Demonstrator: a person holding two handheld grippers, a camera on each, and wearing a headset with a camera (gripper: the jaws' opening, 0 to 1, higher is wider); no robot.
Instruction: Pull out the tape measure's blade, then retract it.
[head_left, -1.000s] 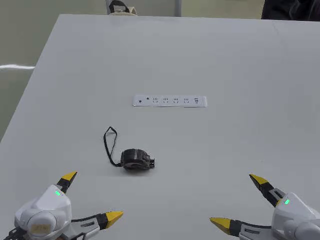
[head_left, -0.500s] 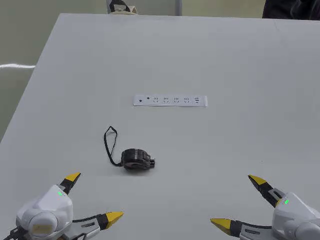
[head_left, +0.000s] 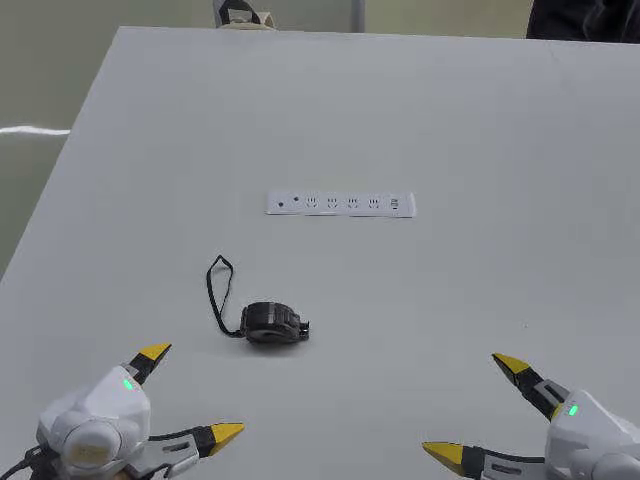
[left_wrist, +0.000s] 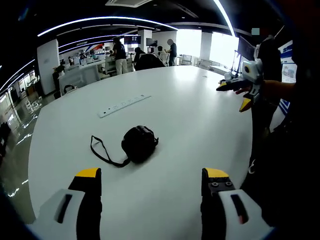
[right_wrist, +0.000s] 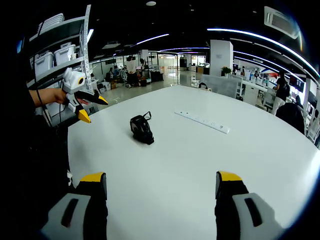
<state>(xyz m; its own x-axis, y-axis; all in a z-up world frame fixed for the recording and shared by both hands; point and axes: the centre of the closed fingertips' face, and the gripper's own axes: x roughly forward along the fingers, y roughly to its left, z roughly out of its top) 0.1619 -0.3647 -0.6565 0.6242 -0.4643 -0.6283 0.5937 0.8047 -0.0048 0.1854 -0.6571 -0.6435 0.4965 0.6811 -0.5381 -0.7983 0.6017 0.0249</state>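
A black tape measure (head_left: 273, 322) with a black wrist strap (head_left: 216, 290) lies on the white table (head_left: 480, 130), blade retracted. It also appears in the left gripper view as the tape measure (left_wrist: 139, 143) and in the right gripper view as the tape measure (right_wrist: 141, 128). My left gripper (head_left: 190, 392) hovers open at the near left edge, below and left of the tape measure, holding nothing. My right gripper (head_left: 475, 410) hovers open at the near right, well apart from it. The left gripper (left_wrist: 152, 180) and right gripper (right_wrist: 161, 184) show yellow-tipped jaws spread wide.
A white power strip (head_left: 340, 203) lies flat beyond the tape measure, mid-table. The table's left edge (head_left: 60, 180) drops to a greenish floor. Chairs and people stand far off in the room behind.
The left gripper has crept slightly forward toward the tape measure. The right gripper has shifted a little. The tape measure has not moved.
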